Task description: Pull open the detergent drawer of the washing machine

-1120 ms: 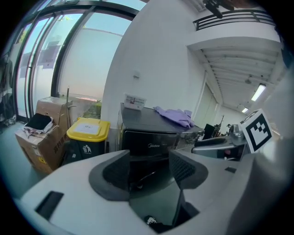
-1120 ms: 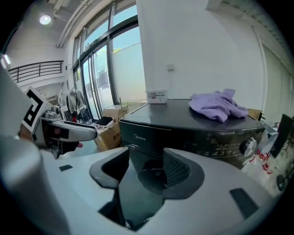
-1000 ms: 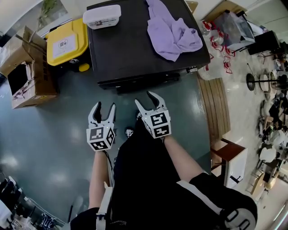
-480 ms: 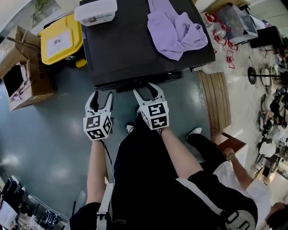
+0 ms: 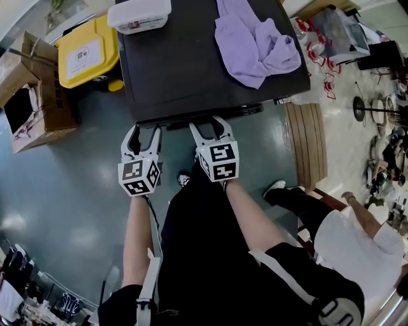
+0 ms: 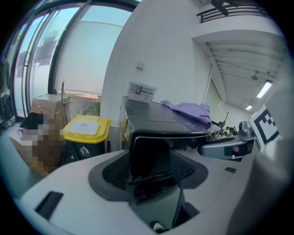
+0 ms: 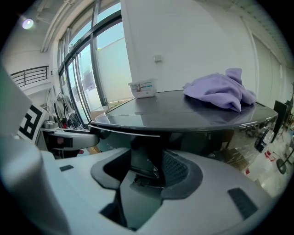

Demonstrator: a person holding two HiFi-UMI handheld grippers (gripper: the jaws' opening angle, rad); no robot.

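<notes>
The black washing machine (image 5: 191, 57) fills the top of the head view. Its front edge (image 5: 204, 118) lies just beyond both grippers. In the left gripper view a dark framed panel (image 6: 149, 156), apparently the drawer front at the machine's upper left corner, shows between the open jaws. My left gripper (image 5: 141, 135) is open at that corner, not touching it. My right gripper (image 5: 211, 126) is open under the top's front lip (image 7: 138, 131). Its jaws have just been closing a little. The dark front panel (image 7: 144, 163) shows between them, and I see no pad pressing on it.
A lavender cloth (image 5: 255, 41) and a white tub (image 5: 139, 14) lie on the machine's top. A yellow-lidded bin (image 5: 86, 54) and a cardboard box (image 5: 32, 95) stand to the left. A wooden slatted board (image 5: 305, 146) and a second person (image 5: 357, 235) are at the right.
Both grippers have moved forward to the machine's front edge. The right jaws stand slightly narrower. A second person has come into view at the lower right.
</notes>
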